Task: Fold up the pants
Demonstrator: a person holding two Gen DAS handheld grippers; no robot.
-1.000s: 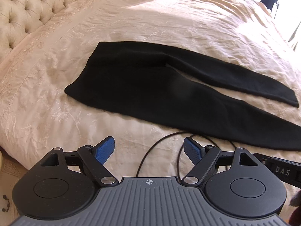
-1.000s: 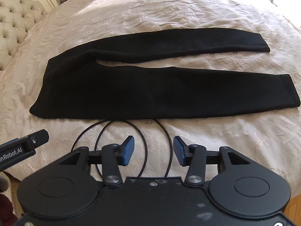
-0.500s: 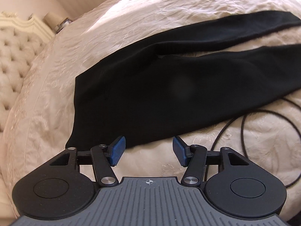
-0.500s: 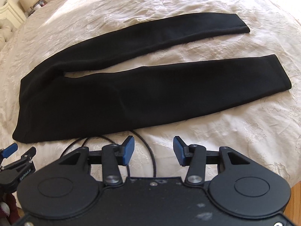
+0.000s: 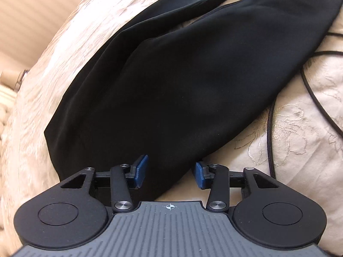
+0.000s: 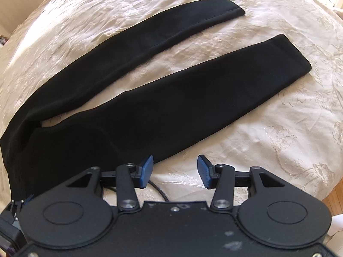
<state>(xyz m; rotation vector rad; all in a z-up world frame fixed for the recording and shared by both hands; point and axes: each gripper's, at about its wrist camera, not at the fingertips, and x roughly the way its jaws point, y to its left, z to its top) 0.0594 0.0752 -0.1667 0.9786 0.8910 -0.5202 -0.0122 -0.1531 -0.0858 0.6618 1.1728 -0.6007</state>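
Note:
Black pants (image 6: 150, 98) lie flat on a cream bedspread (image 6: 278, 128), legs spread apart toward the right. In the left wrist view the waist end of the pants (image 5: 171, 85) fills the middle. My left gripper (image 5: 170, 172) is open, its blue pads astride the near waist corner, with cloth between them. My right gripper (image 6: 175, 170) is open and empty, just off the near edge of the nearer leg, its left pad at the cloth edge. The left gripper also shows in the right wrist view (image 6: 19, 203) at the lower left.
A thin black cable (image 5: 270, 128) loops on the bedspread right of the waist and also runs under my right gripper (image 6: 158, 190). The bed edge and wooden floor (image 6: 336, 194) show at the lower right. A wall (image 5: 32, 10) is beyond the bed at left.
Both grippers have moved forward and down toward the pants. The left one now straddles the waist corner; the right one has shifted right along the nearer leg. Both stay open.

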